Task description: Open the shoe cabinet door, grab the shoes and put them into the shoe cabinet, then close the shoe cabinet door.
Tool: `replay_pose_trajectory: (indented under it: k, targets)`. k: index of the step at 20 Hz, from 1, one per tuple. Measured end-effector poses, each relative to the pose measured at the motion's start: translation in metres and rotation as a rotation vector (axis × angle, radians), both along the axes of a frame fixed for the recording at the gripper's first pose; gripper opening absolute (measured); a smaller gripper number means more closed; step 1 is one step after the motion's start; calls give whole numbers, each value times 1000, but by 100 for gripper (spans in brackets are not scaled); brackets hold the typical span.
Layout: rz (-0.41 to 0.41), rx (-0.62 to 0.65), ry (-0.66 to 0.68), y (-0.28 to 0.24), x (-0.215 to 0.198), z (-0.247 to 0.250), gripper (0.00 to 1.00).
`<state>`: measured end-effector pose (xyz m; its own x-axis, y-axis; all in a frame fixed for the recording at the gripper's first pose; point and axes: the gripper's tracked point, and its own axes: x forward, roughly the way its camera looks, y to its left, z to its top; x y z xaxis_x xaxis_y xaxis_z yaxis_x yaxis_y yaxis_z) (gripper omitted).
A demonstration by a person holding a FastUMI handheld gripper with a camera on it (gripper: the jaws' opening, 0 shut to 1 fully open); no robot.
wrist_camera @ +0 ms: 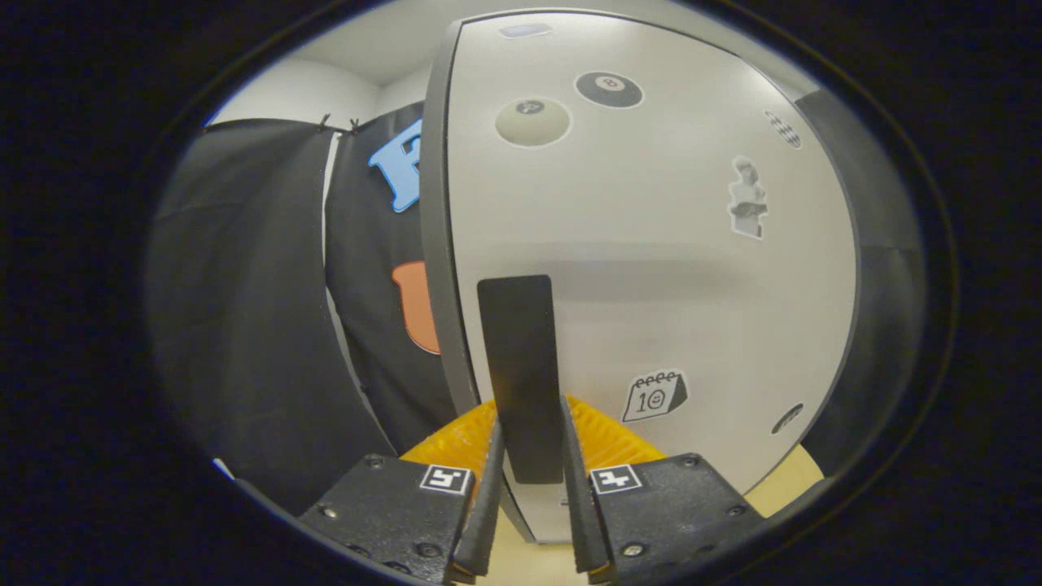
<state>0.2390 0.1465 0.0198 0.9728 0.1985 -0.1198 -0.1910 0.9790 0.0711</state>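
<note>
The shoe cabinet's white door (651, 244) stands close in front of me, carrying several stickers. A flat black handle (521, 366) sticks out from it near its left edge. My gripper (531, 448) has both fingers pressed on the lower part of that handle, one on each side. The door's grey left edge (435, 244) faces me, and I cannot tell whether the door is ajar. The shoes are hidden from me.
Black cloth of the booth wall (260, 325) hangs to the left of the cabinet. A dark panel (883, 285) lies right of the door. A pale wooden surface (790, 480) runs below the door.
</note>
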Motion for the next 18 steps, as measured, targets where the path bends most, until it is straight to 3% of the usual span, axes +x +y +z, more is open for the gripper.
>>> replay_pose_trajectory:
  k: [9, 18]
  targets:
    - [6, 1, 6, -10, -28, 0, 31]
    - [134, 34, 30, -24, -66, 3, 31]
